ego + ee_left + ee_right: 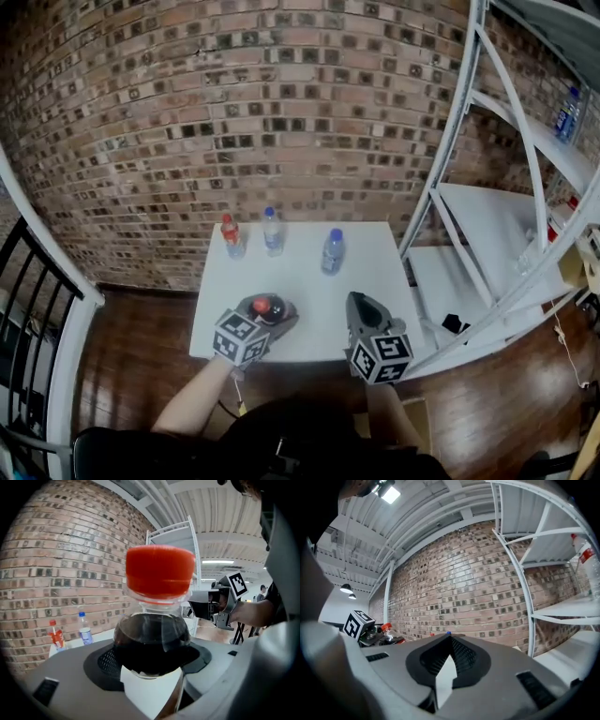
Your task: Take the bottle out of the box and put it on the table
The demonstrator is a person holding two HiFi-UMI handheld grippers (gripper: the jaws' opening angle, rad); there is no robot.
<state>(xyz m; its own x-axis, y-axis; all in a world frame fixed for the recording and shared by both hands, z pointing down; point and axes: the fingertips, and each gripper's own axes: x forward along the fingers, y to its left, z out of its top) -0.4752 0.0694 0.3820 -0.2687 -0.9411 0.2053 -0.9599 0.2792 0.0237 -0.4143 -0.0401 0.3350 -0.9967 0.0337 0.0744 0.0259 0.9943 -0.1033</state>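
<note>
Bottle [265,307]: dark drink under a red cap [160,571], clamped by its shoulder between the jaws of the left gripper [274,317], out of any box and not yet set down. Stands roughly upright in the grip, cap up, long axis close to vertical, base hidden below the jaws. Hangs over the near edge of the white table [309,291], so the landing spot lies straight ahead of the gripper and a little lower.

Right gripper [358,302]: jaws pressed together on nothing, level with the left one, just beside it over the table's near right part. No share in the hold.

At the far side of the table, well apart from the held one: a red-labelled bottle [231,234], a clear bottle [272,231], a blue-capped bottle [333,250]. Bare top between that row and the near edge.

Probably the placing step: forward, then down, base first, short of the row. Left hand far the nearer, already loaded. No box clearly seen.
</note>
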